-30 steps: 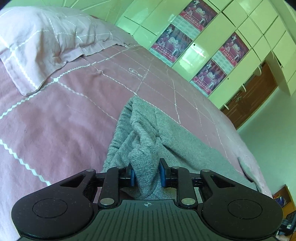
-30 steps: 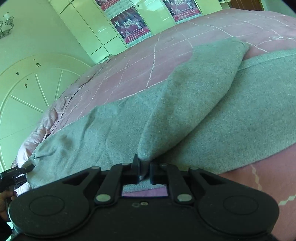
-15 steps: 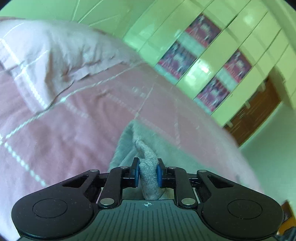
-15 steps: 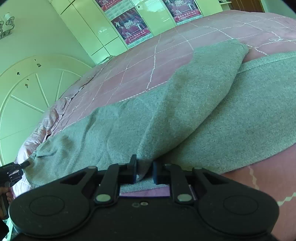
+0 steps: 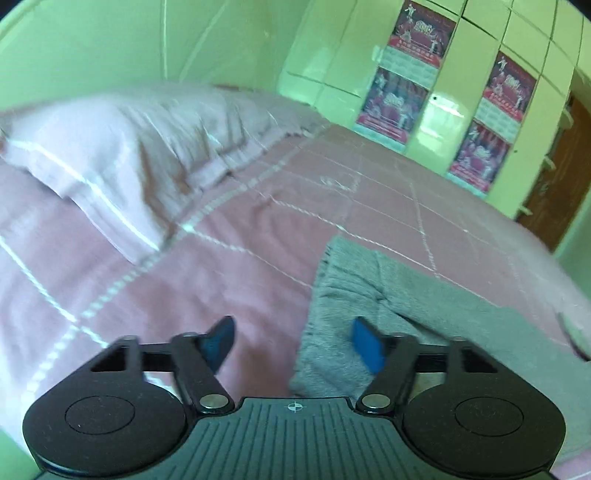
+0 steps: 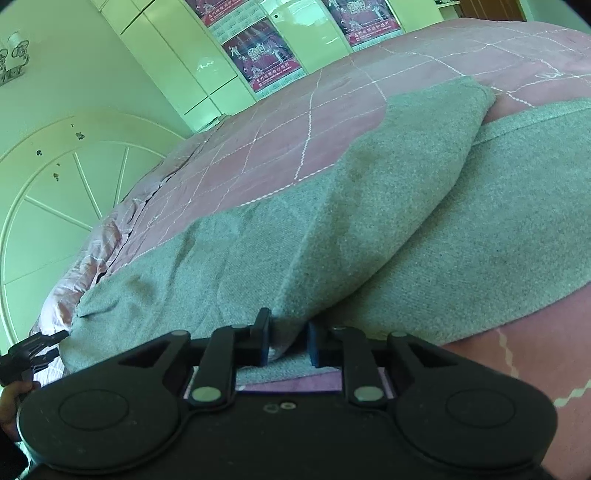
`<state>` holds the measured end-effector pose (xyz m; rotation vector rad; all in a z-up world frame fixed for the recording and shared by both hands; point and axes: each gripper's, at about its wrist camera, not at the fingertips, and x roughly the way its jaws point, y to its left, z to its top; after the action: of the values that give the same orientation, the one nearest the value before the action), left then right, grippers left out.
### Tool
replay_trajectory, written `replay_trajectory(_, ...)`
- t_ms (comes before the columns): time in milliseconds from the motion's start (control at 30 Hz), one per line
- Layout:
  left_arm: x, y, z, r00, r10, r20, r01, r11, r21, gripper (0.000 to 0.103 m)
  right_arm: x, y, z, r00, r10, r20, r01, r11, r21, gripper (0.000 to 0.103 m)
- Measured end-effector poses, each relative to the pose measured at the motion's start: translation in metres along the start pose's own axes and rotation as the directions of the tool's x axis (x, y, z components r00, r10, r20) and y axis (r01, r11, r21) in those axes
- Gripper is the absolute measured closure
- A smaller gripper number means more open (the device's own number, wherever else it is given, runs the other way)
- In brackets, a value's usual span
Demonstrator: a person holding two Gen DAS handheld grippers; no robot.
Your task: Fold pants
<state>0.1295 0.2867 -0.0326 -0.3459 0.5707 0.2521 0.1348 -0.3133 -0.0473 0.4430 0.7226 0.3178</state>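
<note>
Grey pants point(image 6: 369, 229) lie spread on the pink bedspread point(image 6: 280, 122), one leg folded over the other. My right gripper point(image 6: 289, 343) sits low at the near edge; its jaws are opening, and the fold's edge still lies between the pads with a gap at the right pad. In the left wrist view the pants' end point(image 5: 351, 295) lies bunched to the right. My left gripper point(image 5: 293, 345) hangs above the bedspread point(image 5: 184, 288) with jaws opening wide and nothing gripped; its right pad point(image 5: 365, 347) overlaps the cloth's edge. The left gripper point(image 6: 33, 350) also shows at the pants' far-left corner.
A pink pillow point(image 5: 129, 155) lies at the head of the bed, before a pale round headboard point(image 6: 55, 206). Pale wardrobes with red posters point(image 5: 417, 33) line the far side, beside a brown door point(image 5: 554, 177). A hand point(image 6: 11, 402) holds the left gripper.
The left gripper let go of the grey fold, its jaws spread wide, and it rose and turned. The right jaws parted slightly around the fold's edge.
</note>
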Motion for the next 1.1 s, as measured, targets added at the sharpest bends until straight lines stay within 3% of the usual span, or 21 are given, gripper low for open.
replay_trajectory(133,-0.035,-0.044,-0.004,0.996,0.040,0.078,-0.049,0.993,0.111,0.015,-0.015,0.014,0.005,0.997,-0.048,0.065,0.053,0.995,-0.079,0.084)
replay_trajectory(267,-0.047,-0.111,-0.026,0.991,0.028,0.128,-0.060,0.966,0.251,0.008,-0.019,0.026,0.010,0.987,-0.137,0.090,0.148,0.979,-0.136,0.079)
replay_trajectory(333,-0.040,-0.144,-0.041,0.995,-0.017,0.097,-0.015,0.945,0.326,0.006,-0.022,0.027,0.011,0.976,-0.195,0.098,0.208,0.967,-0.148,0.076)
replay_trajectory(467,-0.021,-0.194,-0.071,0.998,0.010,0.068,-0.040,0.891,0.453,0.006,-0.025,0.035,0.019,0.956,-0.252,0.153,0.281,0.933,-0.223,0.074)
replay_trajectory(533,-0.012,-0.205,-0.085,1.000,0.030,0.006,-0.029,0.887,0.462,0.005,-0.015,0.045,0.028,0.951,-0.264,0.161,0.300,0.913,-0.277,0.067)
replay_trajectory(633,-0.014,-0.209,-0.090,0.999,0.052,-0.007,-0.044,0.896,0.442,0.000,0.009,0.054,0.043,0.934,-0.308,0.181,0.353,0.869,-0.346,0.064)
replay_trajectory(700,-0.013,-0.205,-0.090,0.999,0.041,-0.026,-0.027,0.907,0.420,0.000,0.026,0.052,0.053,0.928,-0.332,0.171,0.373,0.858,-0.354,0.066)
replay_trajectory(767,-0.012,-0.207,-0.093,0.999,0.042,-0.032,-0.025,0.906,0.423,0.000,0.043,0.045,0.062,0.907,-0.397,0.138,0.419,0.833,-0.360,0.071)
replay_trajectory(833,-0.012,-0.210,-0.095,0.998,0.047,-0.031,-0.029,0.902,0.431,0.000,0.041,0.029,0.067,0.907,-0.407,0.111,0.420,0.845,-0.331,0.103)
replay_trajectory(967,-0.009,-0.208,-0.094,0.998,0.040,-0.039,-0.020,0.908,0.419,0.000,-0.010,0.001,0.054,0.905,-0.399,0.149,0.423,0.884,-0.200,0.103)
replay_trajectory(1100,-0.005,-0.207,-0.093,0.998,0.038,-0.044,-0.016,0.910,0.415,0.000,-0.040,-0.033,0.021,0.915,-0.399,0.062,0.402,0.914,-0.055,0.103)
